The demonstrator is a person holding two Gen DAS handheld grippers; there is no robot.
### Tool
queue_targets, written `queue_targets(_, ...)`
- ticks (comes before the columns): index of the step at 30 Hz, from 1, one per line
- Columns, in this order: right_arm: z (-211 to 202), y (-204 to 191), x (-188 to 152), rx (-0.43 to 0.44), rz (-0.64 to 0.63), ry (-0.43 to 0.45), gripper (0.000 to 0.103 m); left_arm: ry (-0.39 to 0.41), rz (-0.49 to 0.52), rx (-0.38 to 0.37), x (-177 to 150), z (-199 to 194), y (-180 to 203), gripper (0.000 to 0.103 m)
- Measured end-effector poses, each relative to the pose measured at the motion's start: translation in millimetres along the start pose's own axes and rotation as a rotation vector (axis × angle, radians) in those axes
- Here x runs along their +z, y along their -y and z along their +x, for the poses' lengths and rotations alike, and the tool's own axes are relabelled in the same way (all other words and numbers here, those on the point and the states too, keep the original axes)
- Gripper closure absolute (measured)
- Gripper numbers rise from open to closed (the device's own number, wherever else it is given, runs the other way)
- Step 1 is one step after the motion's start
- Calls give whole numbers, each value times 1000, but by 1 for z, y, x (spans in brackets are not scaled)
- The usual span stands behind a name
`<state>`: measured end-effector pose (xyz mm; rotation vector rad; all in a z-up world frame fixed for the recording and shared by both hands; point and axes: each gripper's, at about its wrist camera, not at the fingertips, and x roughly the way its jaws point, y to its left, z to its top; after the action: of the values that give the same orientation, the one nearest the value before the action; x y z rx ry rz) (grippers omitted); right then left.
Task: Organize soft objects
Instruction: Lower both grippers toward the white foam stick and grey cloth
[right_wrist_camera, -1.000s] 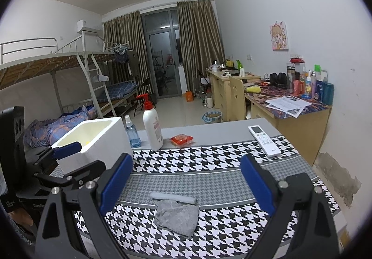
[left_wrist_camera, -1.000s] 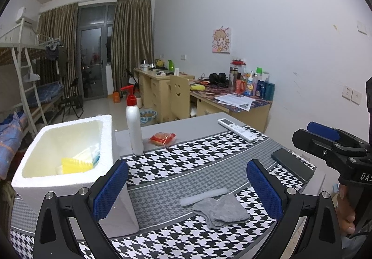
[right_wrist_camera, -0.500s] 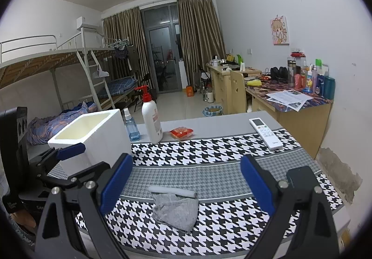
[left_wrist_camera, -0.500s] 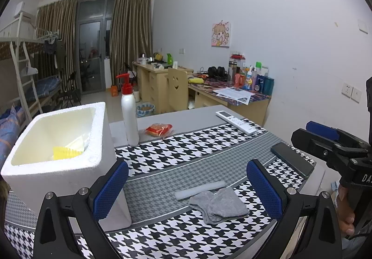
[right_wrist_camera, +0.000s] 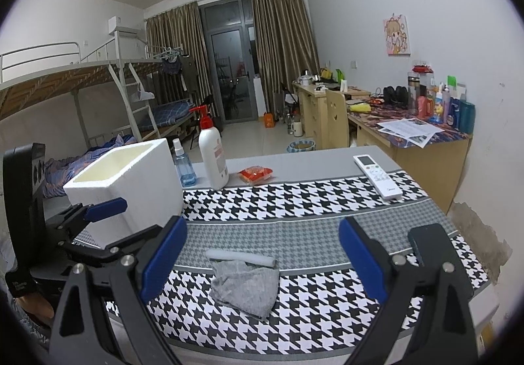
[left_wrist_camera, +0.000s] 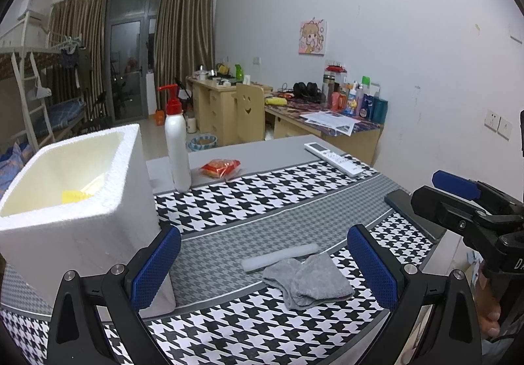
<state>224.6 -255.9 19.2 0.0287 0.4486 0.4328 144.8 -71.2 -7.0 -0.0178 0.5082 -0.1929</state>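
A crumpled grey cloth (left_wrist_camera: 308,280) (right_wrist_camera: 245,286) lies on the houndstooth tablecloth near the front edge, touching a pale grey foam stick (left_wrist_camera: 280,257) (right_wrist_camera: 240,257) just behind it. A white foam box (left_wrist_camera: 72,201) (right_wrist_camera: 127,188) stands at the left, with something yellow (left_wrist_camera: 73,196) inside. My left gripper (left_wrist_camera: 263,266) is open and empty, above the table in front of the cloth. My right gripper (right_wrist_camera: 262,260) is open and empty, also facing the cloth. Each gripper shows in the other's view, the right one (left_wrist_camera: 458,198) and the left one (right_wrist_camera: 95,211).
A white pump bottle (left_wrist_camera: 177,149) (right_wrist_camera: 213,158), a blue spray bottle (right_wrist_camera: 183,165), a red snack packet (left_wrist_camera: 221,167) (right_wrist_camera: 255,173) and a white remote (left_wrist_camera: 334,158) (right_wrist_camera: 376,176) sit at the back. A dark phone (right_wrist_camera: 439,263) (left_wrist_camera: 406,211) lies at the right edge. Desks and a bunk bed stand beyond.
Both grippers have dropped lower and come a little closer to the cloth and box. Both stay open; nothing on the table has moved.
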Motion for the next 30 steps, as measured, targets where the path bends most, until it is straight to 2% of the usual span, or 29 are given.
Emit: queue_targets(30, 15, 14, -25, -19, 26, -72, 7, -77, -21, 27, -15, 29, -2, 1)
